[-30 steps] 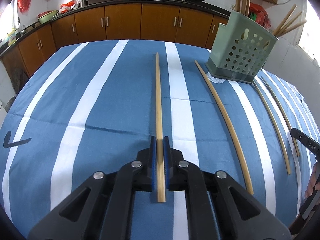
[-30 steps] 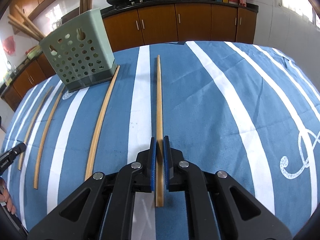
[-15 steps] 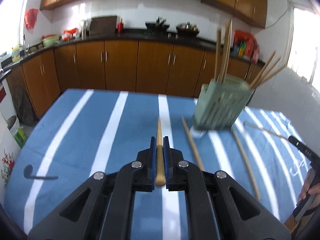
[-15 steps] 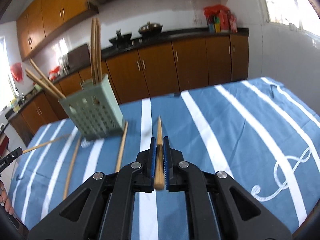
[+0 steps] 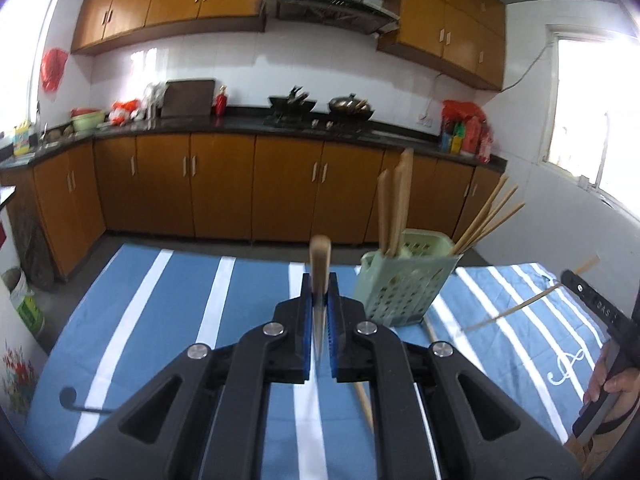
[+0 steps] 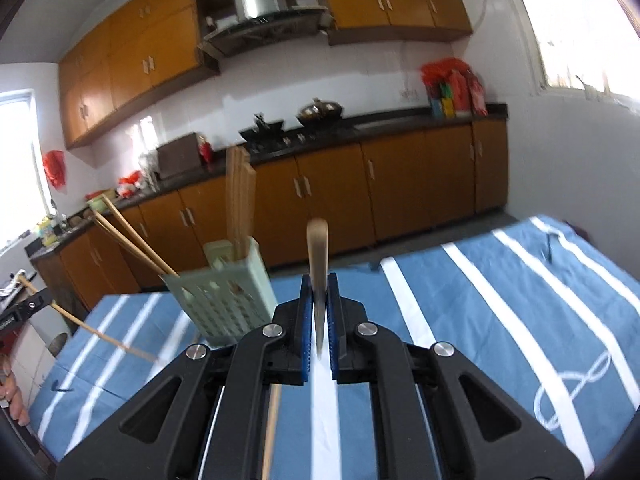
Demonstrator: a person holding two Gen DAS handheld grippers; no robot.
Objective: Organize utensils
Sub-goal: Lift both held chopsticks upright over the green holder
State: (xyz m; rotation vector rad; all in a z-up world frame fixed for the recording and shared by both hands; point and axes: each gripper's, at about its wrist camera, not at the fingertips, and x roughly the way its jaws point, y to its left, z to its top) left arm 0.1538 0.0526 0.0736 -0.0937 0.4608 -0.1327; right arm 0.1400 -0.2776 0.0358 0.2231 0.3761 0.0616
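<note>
My left tongs (image 5: 319,322) and right tongs (image 6: 319,320) each pinch a chopstick (image 5: 320,276) lifted off the tabletop (image 5: 168,320); the long free ends could snag the chopstick holder's (image 5: 404,284) rim near the far edge.

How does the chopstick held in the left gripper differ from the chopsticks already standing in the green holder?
The chopstick is clamped in the shut left gripper, clear of the table; the chopsticks rest in the green holder. It is alone; they are several, some upright, some leaning. All look like plain light wood.
</note>
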